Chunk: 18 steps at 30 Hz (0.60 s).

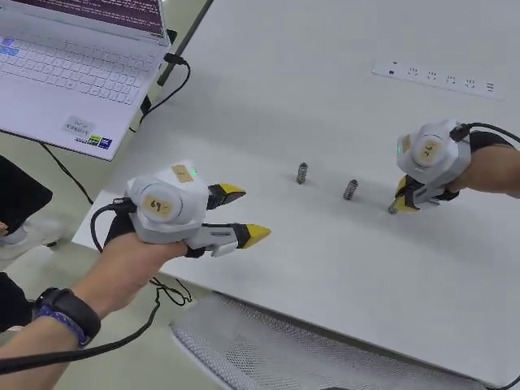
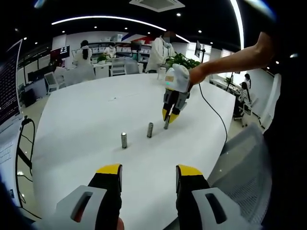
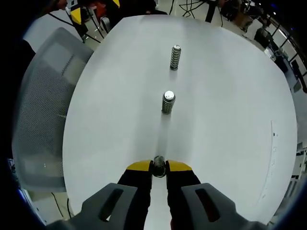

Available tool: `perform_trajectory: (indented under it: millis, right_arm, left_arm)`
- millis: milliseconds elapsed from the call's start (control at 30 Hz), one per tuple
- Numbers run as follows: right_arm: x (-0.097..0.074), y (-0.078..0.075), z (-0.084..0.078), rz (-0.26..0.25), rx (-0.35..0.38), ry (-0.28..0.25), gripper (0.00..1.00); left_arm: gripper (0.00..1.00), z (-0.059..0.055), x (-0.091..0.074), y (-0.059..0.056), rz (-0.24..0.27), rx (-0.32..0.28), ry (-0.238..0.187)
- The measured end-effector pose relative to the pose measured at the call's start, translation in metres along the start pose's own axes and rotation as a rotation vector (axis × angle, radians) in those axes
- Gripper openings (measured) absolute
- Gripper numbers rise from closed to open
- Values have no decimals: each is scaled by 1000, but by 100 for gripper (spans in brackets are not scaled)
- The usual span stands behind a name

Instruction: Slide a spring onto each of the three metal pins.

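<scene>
We are pinching a spring (image 3: 159,164) with our right claw (image 3: 159,168) down at the counter (image 1: 325,97); our left claw (image 2: 146,173) is hanging wide open, holding nothing.

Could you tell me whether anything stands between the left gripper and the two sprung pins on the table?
Nothing visible does. Bare table lies between the open left gripper and the nearer pin, with the second pin just beyond it. The right gripper, shut on a spring, sits past both.
</scene>
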State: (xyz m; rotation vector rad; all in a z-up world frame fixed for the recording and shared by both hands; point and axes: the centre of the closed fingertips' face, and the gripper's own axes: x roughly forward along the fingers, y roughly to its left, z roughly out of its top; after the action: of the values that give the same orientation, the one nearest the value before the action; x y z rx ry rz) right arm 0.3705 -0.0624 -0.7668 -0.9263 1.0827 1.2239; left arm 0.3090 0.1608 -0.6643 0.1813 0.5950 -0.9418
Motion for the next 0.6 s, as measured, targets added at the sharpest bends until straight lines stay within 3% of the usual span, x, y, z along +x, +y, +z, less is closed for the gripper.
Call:
perform_trajectory:
  millis: [600]
  right_arm:
    - [5, -1, -5, -18, 25, 15, 11]
  left_arm:
    - [41, 6, -2, 0, 2, -16, -18]
